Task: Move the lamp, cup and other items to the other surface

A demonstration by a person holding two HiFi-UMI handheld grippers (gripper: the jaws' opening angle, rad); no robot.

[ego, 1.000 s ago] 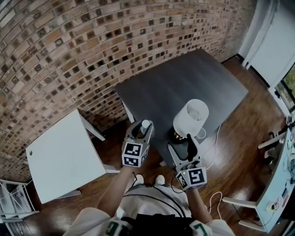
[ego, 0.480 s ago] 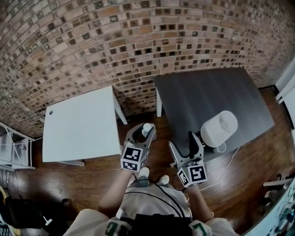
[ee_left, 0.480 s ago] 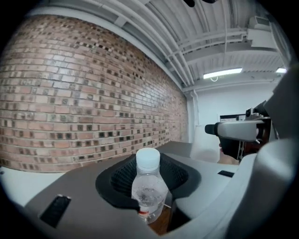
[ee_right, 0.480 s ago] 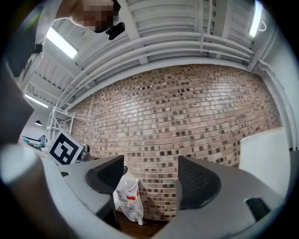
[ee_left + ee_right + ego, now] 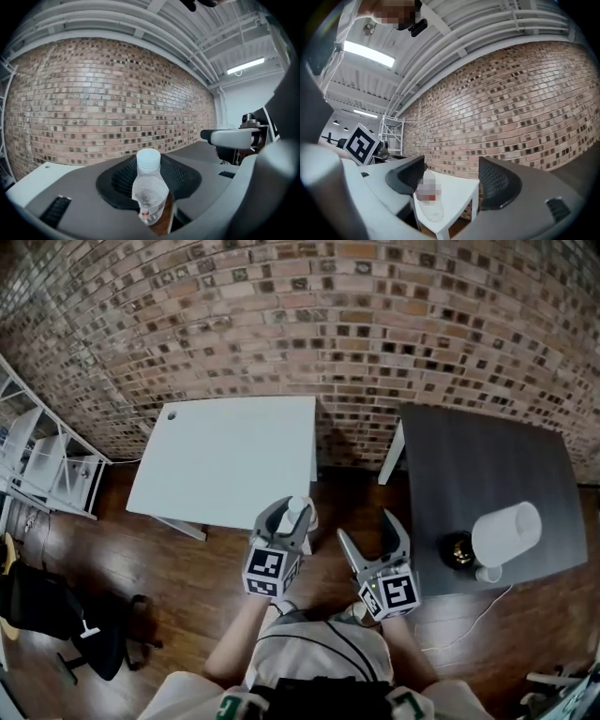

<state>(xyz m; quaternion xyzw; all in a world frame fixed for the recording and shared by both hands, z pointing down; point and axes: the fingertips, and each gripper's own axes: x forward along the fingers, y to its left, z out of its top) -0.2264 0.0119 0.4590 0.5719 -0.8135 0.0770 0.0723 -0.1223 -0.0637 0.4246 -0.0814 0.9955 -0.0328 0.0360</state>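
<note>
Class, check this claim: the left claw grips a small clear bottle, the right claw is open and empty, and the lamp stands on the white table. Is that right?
Not quite. The head view shows the lamp standing on the dark table, not the white table. The rest holds: the left claw grips the bottle and the right claw is open and empty.

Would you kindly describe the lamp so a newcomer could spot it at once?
Find the brick wall, then the dark grey table standing against it on the right. Near that table's front edge stands the lamp, the only thing with a white cylindrical shade, beside a small dark round object.
</note>
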